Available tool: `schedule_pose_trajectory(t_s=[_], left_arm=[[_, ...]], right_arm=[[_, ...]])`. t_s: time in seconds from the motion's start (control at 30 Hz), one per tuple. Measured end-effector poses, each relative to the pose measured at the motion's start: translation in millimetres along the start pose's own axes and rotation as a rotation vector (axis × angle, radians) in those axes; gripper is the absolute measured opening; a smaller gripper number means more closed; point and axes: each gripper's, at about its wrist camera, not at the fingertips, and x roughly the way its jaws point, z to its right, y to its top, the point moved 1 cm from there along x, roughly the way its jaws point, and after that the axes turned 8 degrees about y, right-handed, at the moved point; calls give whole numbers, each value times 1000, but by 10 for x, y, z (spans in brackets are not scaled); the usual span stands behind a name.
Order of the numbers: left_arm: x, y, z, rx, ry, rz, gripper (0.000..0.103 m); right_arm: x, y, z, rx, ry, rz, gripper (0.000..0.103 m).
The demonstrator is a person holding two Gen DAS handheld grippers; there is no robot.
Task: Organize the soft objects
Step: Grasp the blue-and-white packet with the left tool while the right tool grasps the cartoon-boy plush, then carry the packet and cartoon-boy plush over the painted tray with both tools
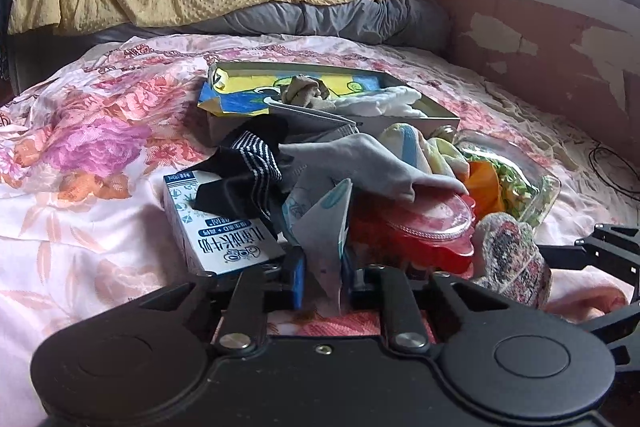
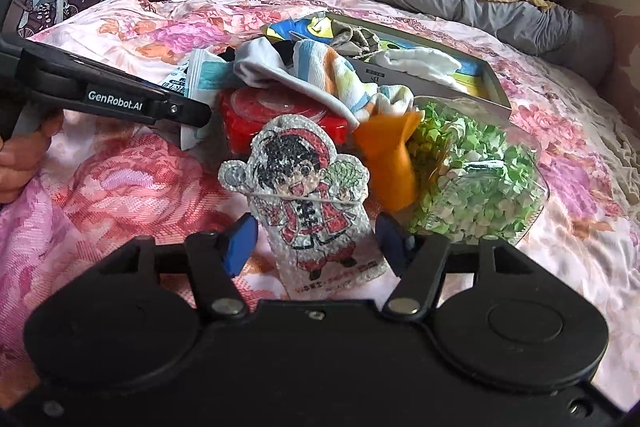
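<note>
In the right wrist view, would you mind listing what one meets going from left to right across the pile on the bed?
Left gripper → white wipes packet → red container → cartoon figure patch → orange cloth → clear box of green bits.

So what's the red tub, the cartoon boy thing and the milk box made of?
Red tub: looks like hard shiny plastic, since it is see-through red with a glossy clear lid.
Cartoon boy: probably a sparkly bead or gem picture on a flat backing; its surface is bumpy and glittery.
Milk box: seems to be smooth printed carton card, with sharp folded edges.
</note>
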Motion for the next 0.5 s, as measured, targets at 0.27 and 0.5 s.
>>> schedule_pose_trajectory(t_s=[0.27, 0.5], left_arm=[[-131, -68, 83, -40, 28, -43, 16], [-308, -220, 101, -157, 38, -90, 14]], right_arm=[[-20, -20, -31, -26, -7, 4, 51], [-81, -26, -96, -58, -3, 15, 50]])
